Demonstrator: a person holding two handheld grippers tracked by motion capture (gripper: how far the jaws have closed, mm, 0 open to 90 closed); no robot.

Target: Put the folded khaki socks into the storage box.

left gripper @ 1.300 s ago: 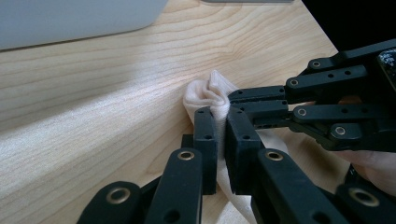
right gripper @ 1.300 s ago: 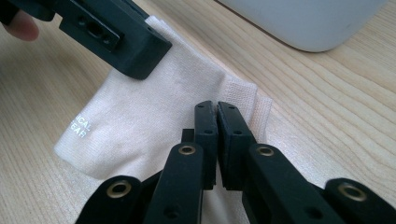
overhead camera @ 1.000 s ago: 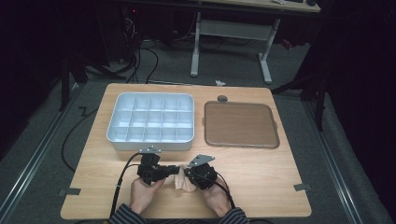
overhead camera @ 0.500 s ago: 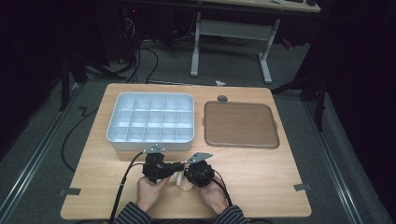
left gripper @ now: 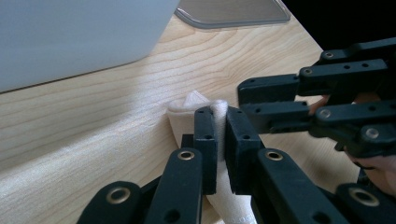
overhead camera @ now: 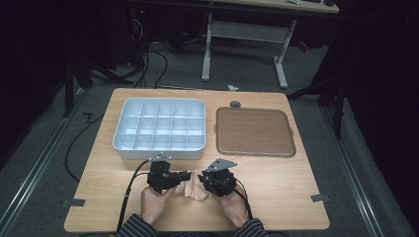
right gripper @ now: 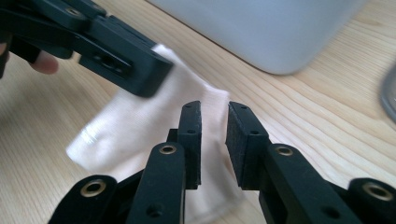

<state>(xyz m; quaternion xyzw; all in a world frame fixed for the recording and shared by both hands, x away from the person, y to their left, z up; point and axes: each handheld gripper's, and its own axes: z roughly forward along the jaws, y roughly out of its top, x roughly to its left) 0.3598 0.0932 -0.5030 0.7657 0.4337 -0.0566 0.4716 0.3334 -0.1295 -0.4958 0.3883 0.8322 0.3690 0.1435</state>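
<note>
Both hands are low at the near edge of the pale wooden table point(overhead camera: 276, 197), working a small cream-white piece of cloth point(overhead camera: 193, 188) that lies between them, just in front of the white plastic compartment tray point(overhead camera: 160, 148). The left gripper point(left gripper: 220, 122) is clamped hard on a raised fold of that cloth; you can see the fabric pinched up between its black pads. The right gripper point(right gripper: 214, 126) tells another story: its jaws have just been opening, they stand a little apart now, and the cloth lies under and behind them with no pad pressing on it.

So this looks like a regrasp in the middle of a fold or a spread. The left anchors, the right lets go. The next move likely calls for the right gripper to find a fresh edge and close on it without dragging the cloth out of the left's pinch.

Against the earlier high view, the hands sit slightly closer together, and less of the cloth shows between them. The brown flat tray point(overhead camera: 254, 131) hasn't moved.
</note>
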